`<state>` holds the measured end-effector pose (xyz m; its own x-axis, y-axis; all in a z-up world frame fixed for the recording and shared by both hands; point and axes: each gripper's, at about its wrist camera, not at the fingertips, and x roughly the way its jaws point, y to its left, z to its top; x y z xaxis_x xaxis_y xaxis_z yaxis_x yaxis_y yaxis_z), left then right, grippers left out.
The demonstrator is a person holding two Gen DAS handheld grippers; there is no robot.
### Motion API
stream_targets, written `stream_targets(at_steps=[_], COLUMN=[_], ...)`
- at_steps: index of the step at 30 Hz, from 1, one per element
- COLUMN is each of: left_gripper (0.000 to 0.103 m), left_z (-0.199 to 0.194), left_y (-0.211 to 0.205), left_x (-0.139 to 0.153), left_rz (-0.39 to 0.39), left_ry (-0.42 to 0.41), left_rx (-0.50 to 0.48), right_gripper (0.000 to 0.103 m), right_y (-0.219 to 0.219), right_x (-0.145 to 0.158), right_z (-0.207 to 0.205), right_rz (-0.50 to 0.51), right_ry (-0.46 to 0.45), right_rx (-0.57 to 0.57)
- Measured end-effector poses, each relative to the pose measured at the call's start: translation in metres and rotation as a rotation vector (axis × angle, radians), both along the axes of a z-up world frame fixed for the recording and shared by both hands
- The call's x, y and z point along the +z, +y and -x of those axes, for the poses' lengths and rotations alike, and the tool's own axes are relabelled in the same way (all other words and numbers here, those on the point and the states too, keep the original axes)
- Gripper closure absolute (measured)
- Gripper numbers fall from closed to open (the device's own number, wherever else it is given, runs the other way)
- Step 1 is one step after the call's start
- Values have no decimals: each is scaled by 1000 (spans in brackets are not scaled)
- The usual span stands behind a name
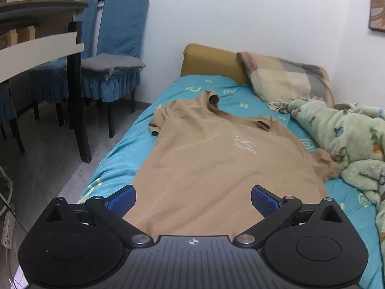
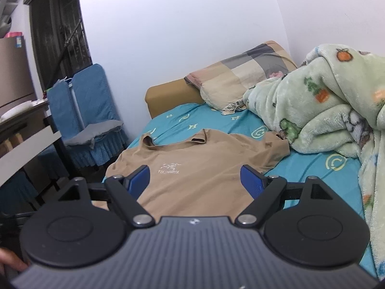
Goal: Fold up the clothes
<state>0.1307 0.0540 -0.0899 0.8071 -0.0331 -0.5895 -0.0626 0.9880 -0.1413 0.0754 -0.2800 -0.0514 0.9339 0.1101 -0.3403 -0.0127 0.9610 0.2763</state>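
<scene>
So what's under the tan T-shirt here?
The tan T-shirt lies spread on the turquoise patterned bedsheet. Anything beneath its middle is covered.

**Around the bed**

Turquoise patterned sheet (image 1: pixel 120 149) over the mattress; mustard bolster (image 1: pixel 211 60) against the white wall at the far end; checked pillow (image 1: pixel 284 79) leaning on the bolster; pale green fleece blanket (image 2: pixel 324 110) with cartoon prints heaped along the right side. Off to the left, blue-covered chairs (image 1: pixel 120 36), one with a grey cushion (image 1: pixel 108 63); table (image 1: pixel 41 45) beside the chairs; framed picture (image 1: pixel 376 7) high on the wall.
</scene>
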Motion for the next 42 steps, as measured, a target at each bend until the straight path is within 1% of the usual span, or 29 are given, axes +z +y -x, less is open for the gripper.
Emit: stream_targets(at_steps=[3, 8, 9, 11, 15, 17, 19, 21, 24, 25, 26, 27, 28, 29, 30, 31, 33, 34, 36, 37, 39, 40, 42], left_gripper=[0, 0, 0, 4, 4, 4, 7, 8, 16, 23, 34, 41, 55, 69, 80, 97, 97, 98, 98, 98, 98, 98, 99], left_z=[-29, -97, -112, -141, -198, -226, -254, -278, -304, -309, -312, -315, -318, -320, -320, -320, -320, -318, -308, -301, -282, -275, -266], left_y=[5, 22, 27, 35, 46, 50, 53, 57, 63, 66, 67, 69, 70, 68, 61, 55, 42, 30, -8, -31, -77, -95, -121], left_x=[-6, -20, -23, -28, -42, -52, -62, -72, -83, -86, -89, -91, -94, -94, -91, -89, -85, -81, -73, -72, -74, -78, -90], left_rz=[4, 76, 90, 111, 149, 168, 170, 151, 114, 116, 117, 118, 120, 102, 64, 27, -47, -115, -317, -428, -614, -663, -685], left_ry=[18, 32, 31, 23, -5, 0, 10, 17, 22, 23, 26, 30, 33, 31, 25, 18, 6, -16, -85, -115, -175, -183, -156], left_rx=[28, 102, 118, 150, 188, 203, 225, 252, 285, 284, 279, 273, 268, 257, 241, 225, 192, 162, 62, -4, -155, -216, -303], right_gripper=[19, 19, 19, 19, 19, 19, 19, 19, 19, 19, 19, 19, 19, 19, 19, 19, 19, 19, 19, 19, 19, 19, 19], right_y=[-6, -12, -12, -11, -8, -7, -5, -2, 4, 4, 3, 2, 0, -1, -3, -4, -7, -8, -10, -13, -17, -19, -24], right_x=[-6, -17, -20, -26, -42, -52, -60, -68, -80, -84, -87, -90, -91, -92, -93, -93, -92, -92, -89, -87, -85, -84, -82], right_z=[-8, -24, -29, -39, -58, -69, -80, -90, -106, -109, -112, -115, -117, -118, -119, -119, -117, -116, -114, -113, -111, -109, -108], right_rz=[-20, -54, -55, -57, -60, -67, -76, -75, -55, -58, -65, -76, -87, -95, -102, -108, -121, -127, -137, -144, -157, -164, -173], right_ry=[21, 64, 73, 92, 146, 187, 212, 229, 255, 267, 277, 285, 289, 291, 291, 291, 287, 285, 278, 274, 266, 262, 255], right_rx=[-4, -5, -6, -6, -7, -7, -3, 2, 9, 9, 8, 6, 3, 0, -3, -6, -9, -10, -17, -22, -34, -41, -54])
